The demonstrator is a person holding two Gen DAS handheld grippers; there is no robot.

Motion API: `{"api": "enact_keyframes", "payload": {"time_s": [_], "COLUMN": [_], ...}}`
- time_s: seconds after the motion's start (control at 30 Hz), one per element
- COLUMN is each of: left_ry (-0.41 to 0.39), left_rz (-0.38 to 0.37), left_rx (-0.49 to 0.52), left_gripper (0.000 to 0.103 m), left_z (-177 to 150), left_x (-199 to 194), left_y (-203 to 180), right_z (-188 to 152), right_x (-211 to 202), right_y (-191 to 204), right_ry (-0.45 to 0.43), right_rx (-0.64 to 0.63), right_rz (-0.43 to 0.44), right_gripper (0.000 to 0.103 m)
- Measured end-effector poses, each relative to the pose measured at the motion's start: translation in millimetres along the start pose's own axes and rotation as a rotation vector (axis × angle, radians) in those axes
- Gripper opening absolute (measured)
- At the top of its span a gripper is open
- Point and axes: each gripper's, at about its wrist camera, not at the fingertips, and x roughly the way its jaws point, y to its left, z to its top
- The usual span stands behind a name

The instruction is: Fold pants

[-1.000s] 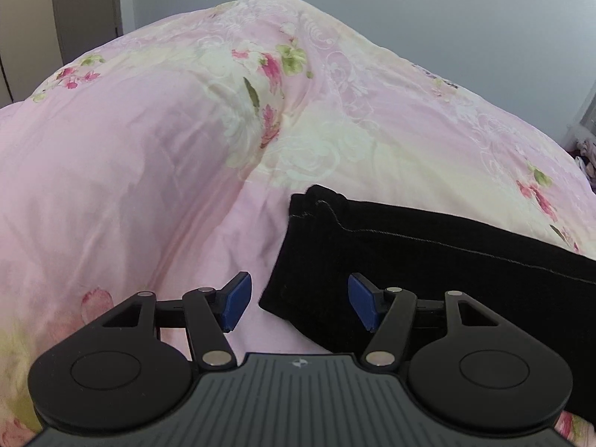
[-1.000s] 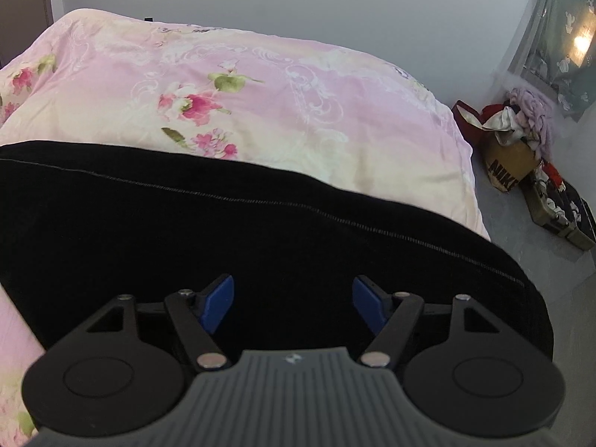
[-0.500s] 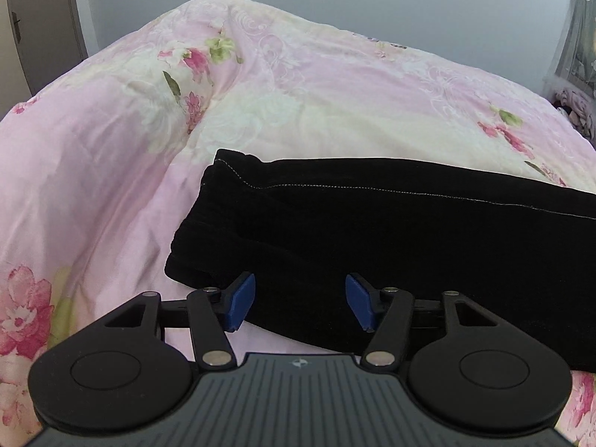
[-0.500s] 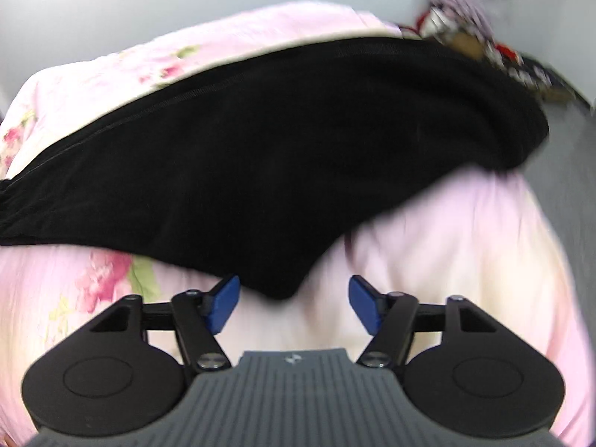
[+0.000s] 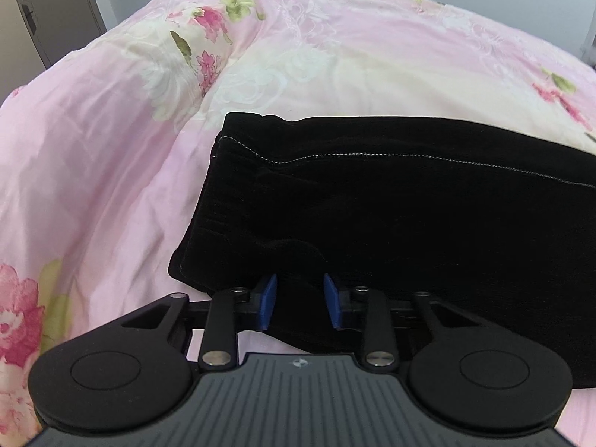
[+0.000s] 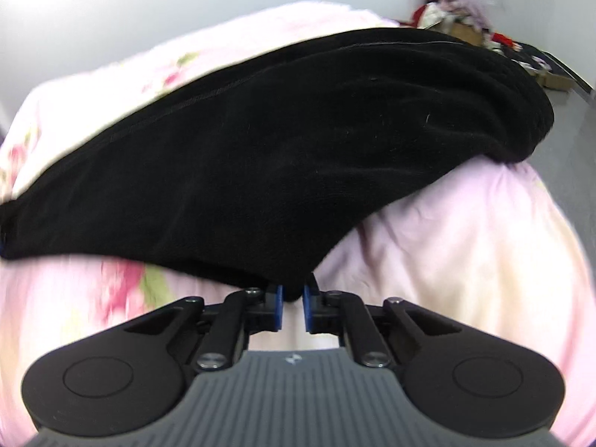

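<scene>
Pants (image 5: 391, 205), black and already doubled lengthwise, lie across the pink floral quilt (image 5: 111, 149) on the bed. Half a second ago both tools hovered wide over the near edge; both have just been closing. The right tool (image 6: 292, 307) now pinches a corner of the dark cloth at the hip end, jaws nearly together. The left tool (image 5: 300, 300) has narrowed around the near edge by the cuff, fabric bunched between its pads. With both ends caught, the cross fold looks ready to begin.
</scene>
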Motion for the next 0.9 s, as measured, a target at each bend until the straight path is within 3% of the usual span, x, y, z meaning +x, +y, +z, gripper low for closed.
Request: {"api": "enact_keyframes", "payload": {"time_s": [0.17,0.3,0.43,0.53,0.57,0.7,0.9], "left_ry": [0.025,-0.014,-0.067,-0.095,-0.099,-0.104,-0.073], "left_rz": [0.072,0.112,0.011,-0.104,-0.132,-0.245,-0.371], "left_rx": [0.030,0.099,0.098,0.143,0.168,0.285,0.378], "left_gripper": [0.034,0.035,0.035,0.035,0.035,0.035,0.035], "left_z": [7,6,4,1,-1,-8,-18], "left_x": [0,-20,-60,-95,-105,-143,-158], "left_y": [-12,-30,-58,-100,-115,-191,-291], "right_z": [0,1,13,33,39,65,92], "right_x": [27,15,-15,-28,-31,-35,-15], "right_y": [-5,-28,-73,-122,-137,-196,-287], "right_ry": [0.121,0.173,0.109,0.074,0.060,-0.002,-0.077], "right_rx": [0.001,0.057,0.103,0.214,0.249,0.337,0.572], "right_rz": [0.014,0.049,0.052,0.067,0.065,0.037,0.115], "right_gripper": [0.000,0.000,0.027,0.032,0.040,0.045,0.052]}}
